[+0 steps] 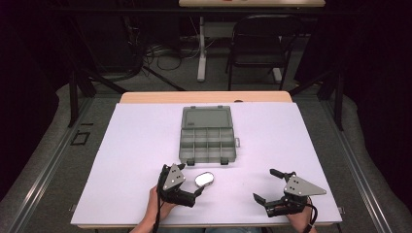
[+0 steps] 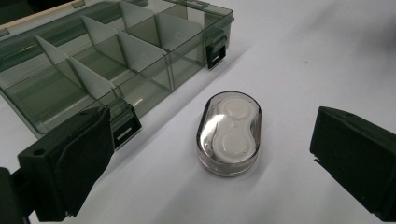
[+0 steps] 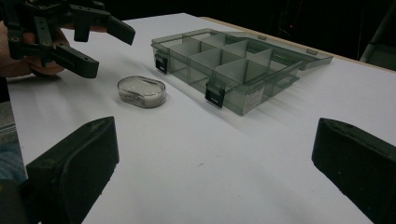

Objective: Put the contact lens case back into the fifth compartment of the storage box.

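Landmark: the smoke-grey compartment organiser box [image 1: 206,141], lid thrown open flat toward the far side, on the white table sheet [image 1: 121,160].
Thing in hand: a small clear oval case [image 2: 229,134] with a white figure-eight insert inside, seemingly a contact-lens holder; it lies flat on the sheet just in front of the box's near wall, between the two black latches [image 2: 216,50] though nearer the left one, not touching the box.
Left gripper [image 1: 198,183]: jaws spread wide, one on each side of the oval case, not touching it; it approaches from the near side of the box.
Right gripper [image 1: 267,187]: jaws wide apart and holding nothing, hovering well to the right of the case, off the box's near right corner.
Step, as I judge it: closing on the case to lift it into a compartment.
Doing it well: centre the case between the pads, come down until they flank its side wall, and grip across the narrow width; a slick rounded shell may squirt out if pinched high or off-centre. Lift clear of the box wall before moving over the dividers [image 2: 140,46].
Writing: a pale sticker [image 3: 254,100] on the box's side wall, its print too small to read; no brand legible on the case.
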Tool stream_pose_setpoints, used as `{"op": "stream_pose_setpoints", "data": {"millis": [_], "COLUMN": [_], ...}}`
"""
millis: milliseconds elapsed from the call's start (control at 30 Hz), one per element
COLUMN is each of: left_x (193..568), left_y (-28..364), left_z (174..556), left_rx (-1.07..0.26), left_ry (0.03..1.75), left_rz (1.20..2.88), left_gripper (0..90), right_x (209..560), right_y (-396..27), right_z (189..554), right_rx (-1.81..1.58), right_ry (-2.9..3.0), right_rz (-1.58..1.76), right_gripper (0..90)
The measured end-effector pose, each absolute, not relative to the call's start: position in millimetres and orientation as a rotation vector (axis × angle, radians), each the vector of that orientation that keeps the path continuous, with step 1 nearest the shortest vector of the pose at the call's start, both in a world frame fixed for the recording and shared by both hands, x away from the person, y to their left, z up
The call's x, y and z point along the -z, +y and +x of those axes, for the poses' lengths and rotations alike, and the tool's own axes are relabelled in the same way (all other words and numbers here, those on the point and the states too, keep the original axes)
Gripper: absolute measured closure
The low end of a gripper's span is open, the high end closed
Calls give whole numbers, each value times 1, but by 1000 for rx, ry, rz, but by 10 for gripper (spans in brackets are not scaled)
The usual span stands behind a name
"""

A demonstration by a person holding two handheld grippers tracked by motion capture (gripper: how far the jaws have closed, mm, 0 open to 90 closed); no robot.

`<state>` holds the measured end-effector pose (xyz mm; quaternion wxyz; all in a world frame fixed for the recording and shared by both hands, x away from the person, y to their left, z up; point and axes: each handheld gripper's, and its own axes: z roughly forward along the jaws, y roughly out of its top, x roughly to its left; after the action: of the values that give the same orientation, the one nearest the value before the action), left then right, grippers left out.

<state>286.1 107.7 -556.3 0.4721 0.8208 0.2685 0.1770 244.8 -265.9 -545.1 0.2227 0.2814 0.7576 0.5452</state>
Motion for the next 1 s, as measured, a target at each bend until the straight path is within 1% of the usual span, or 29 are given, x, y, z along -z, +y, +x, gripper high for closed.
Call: {"op": "stream_pose_setpoints", "data": {"millis": [600, 733, 833, 867, 900, 1000], "left_x": [559, 559, 559, 560, 560, 562], "left_y": [91, 88, 85, 83, 82, 81], "left_z": [294, 295, 297, 297, 298, 301], "left_rx": [-372, -361, -356, -352, -353, -348], "left_ry": [605, 582, 578, 580, 587, 604], "left_rz": [2102, 2128, 2159, 2174, 2185, 2213], "left_gripper": [9, 55, 163, 168, 199, 308], "right_x": [546, 546, 546, 546, 546, 546], "right_y": [-266, -266, -266, -266, -266, -266], "right_z": [245, 246, 245, 245, 245, 246], "right_rx": [-1510, -1514, -1515, -1513, -1513, -1514], "right_ry": [2099, 2098, 2099, 2099, 2099, 2098], "right_rz": [779, 779, 780, 779, 779, 780], "right_gripper": [5, 6, 7, 7, 8, 9]}}
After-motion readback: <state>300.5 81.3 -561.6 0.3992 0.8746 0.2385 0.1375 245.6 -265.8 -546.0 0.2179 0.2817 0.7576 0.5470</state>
